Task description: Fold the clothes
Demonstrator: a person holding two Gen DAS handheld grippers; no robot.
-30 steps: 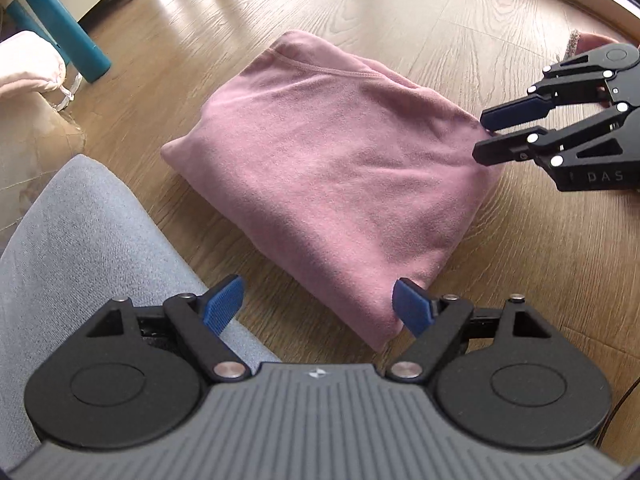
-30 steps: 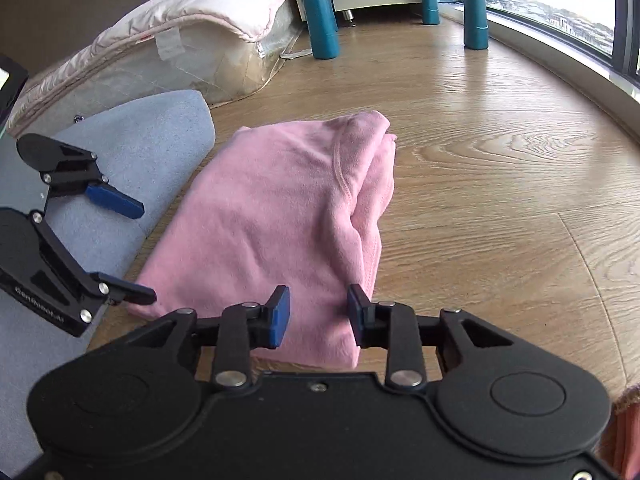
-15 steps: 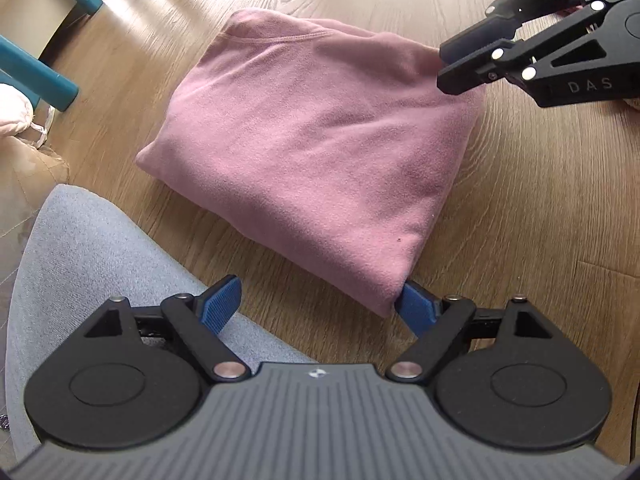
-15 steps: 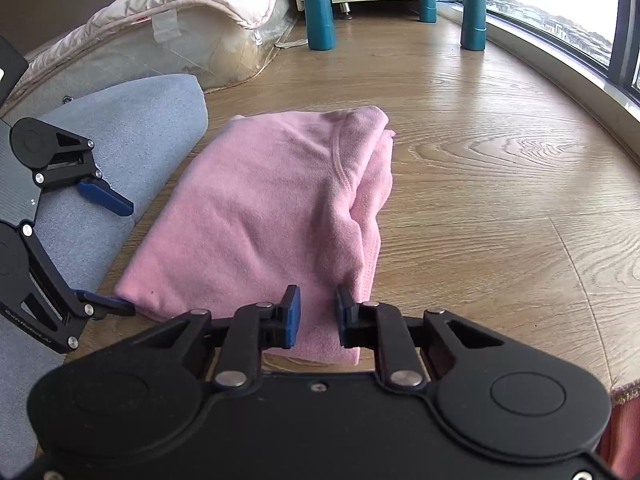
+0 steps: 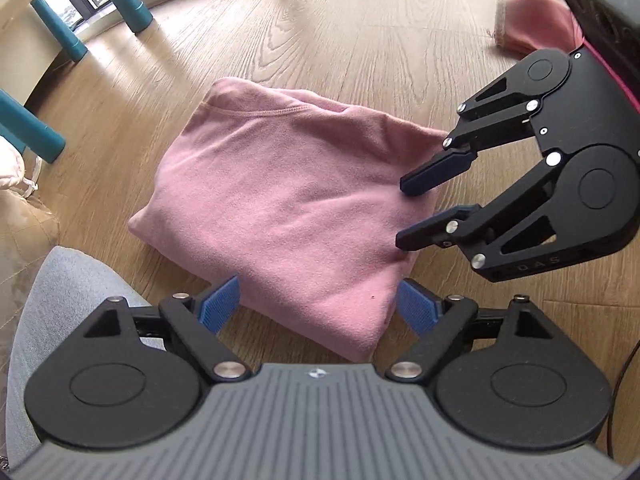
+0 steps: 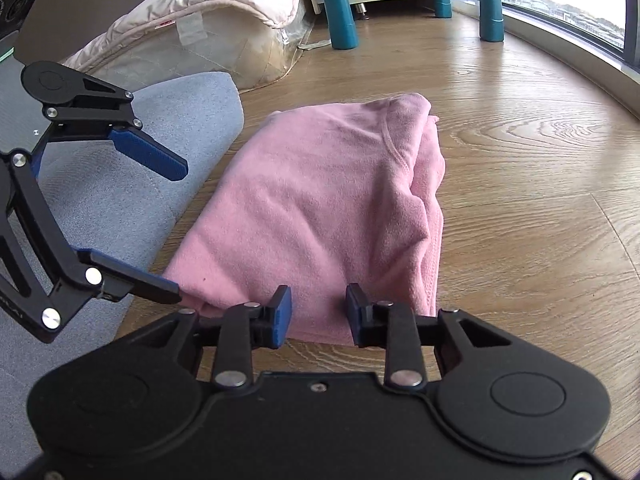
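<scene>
Pink garment (image 5: 288, 200) folded into a thick rectangle on the wooden floor (image 5: 360, 40), seamed edge on the far side, near corner lying between the left gripper's fingers. Just beside it, on the left in the right wrist view, a grey cushion (image 6: 132, 184); further back, a bagged white quilt (image 6: 208, 36) and teal furniture legs (image 6: 340, 8).

Left gripper (image 5: 316, 306): jaws wide apart, straddling the near corner without pressing; one finger tip touching or nearly touching the fabric edge in the right wrist view. Right gripper (image 6: 318, 312): jaws opening, partly spread, the garment's edge between the pads but not pinched.

Likely a tidying or final fold step on an already compact bundle. To do it well:
- Take all layers at the corner, not only the top one, since fleece this thick tends to slide apart.
- Close both grippers on matching corners of the same edge, so the lift stays level.
- Keep the fold line straight across, and carry the edge low to avoid dragging the stack over the floor.
- Watch the loose rolled side on the right, probably the first part to spill.
</scene>
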